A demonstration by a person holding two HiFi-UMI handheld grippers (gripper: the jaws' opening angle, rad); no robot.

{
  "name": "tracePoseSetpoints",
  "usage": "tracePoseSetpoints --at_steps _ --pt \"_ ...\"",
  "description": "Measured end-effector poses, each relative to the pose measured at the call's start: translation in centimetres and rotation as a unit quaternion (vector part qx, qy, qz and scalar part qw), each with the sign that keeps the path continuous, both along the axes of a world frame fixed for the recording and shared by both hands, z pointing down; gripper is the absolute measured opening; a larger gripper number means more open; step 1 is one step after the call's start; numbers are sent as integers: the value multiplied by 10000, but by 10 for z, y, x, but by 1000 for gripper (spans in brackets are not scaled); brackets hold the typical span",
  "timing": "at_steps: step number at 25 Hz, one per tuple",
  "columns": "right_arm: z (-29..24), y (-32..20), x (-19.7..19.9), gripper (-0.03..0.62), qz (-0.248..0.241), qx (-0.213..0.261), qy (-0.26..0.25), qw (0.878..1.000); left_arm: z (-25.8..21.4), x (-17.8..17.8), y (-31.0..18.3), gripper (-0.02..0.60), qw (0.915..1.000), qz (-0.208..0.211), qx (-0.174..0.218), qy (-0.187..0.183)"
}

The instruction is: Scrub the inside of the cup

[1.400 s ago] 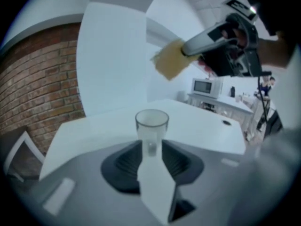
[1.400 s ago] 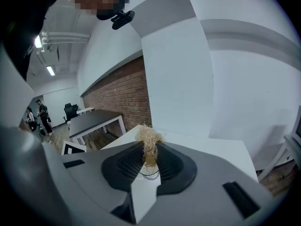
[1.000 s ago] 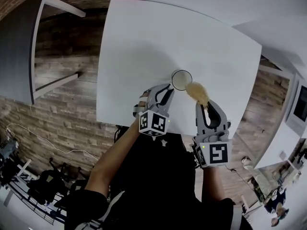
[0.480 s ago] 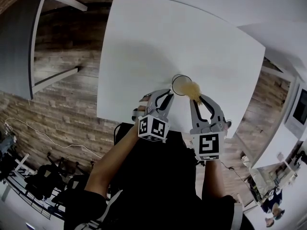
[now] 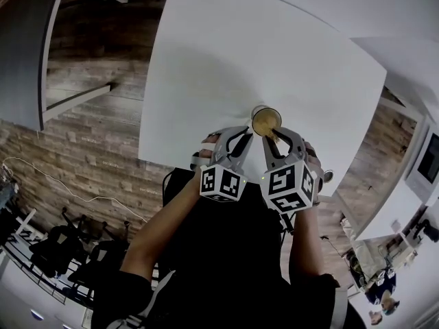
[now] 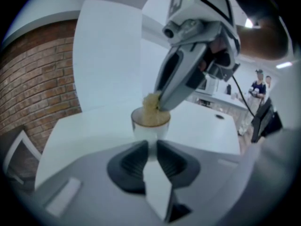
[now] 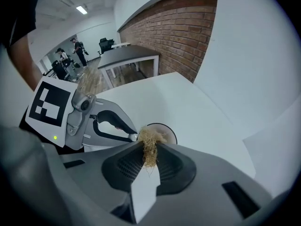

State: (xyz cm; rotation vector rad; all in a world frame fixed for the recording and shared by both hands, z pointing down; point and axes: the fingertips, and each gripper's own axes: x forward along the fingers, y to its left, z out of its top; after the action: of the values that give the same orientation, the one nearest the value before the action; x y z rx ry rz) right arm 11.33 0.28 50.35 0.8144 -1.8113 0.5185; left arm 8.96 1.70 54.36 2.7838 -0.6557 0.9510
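A small clear glass cup (image 5: 255,112) stands on the white table (image 5: 233,46) near its front edge. My left gripper (image 5: 245,133) grips it from the near left. In the left gripper view the cup's near wall (image 6: 149,130) runs down between the narrow jaws of the left gripper (image 6: 151,147). My right gripper (image 5: 270,135) is shut on a tan fibrous scrubber (image 7: 149,139) and holds it in the cup's mouth. The scrubber (image 6: 150,108) fills the cup below the right gripper (image 6: 162,103). In the right gripper view, the cup's rim (image 7: 167,128) shows just past the right gripper (image 7: 149,147).
A grey desk (image 5: 27,46) stands to the left over a wooden floor, and a second white table (image 5: 329,5) lies beyond the first. A brick wall (image 7: 169,27) rises behind. People (image 7: 75,51) stand far off in the room.
My right gripper has swung left and carried the scrubber from beside the cup into its mouth. The left gripper has stayed at the cup.
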Motion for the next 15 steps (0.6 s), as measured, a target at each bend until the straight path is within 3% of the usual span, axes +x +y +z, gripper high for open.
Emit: tracePoseSetpoints --at_steps 6,15 --pt "15 -6 -4 55 -534 -846 244 9947 -1 1 1 61 10000 -45 21 31" --pt "40 -7 -6 54 -747 -1589 453 9834 -2 3 1 61 10000 -70 8 62"
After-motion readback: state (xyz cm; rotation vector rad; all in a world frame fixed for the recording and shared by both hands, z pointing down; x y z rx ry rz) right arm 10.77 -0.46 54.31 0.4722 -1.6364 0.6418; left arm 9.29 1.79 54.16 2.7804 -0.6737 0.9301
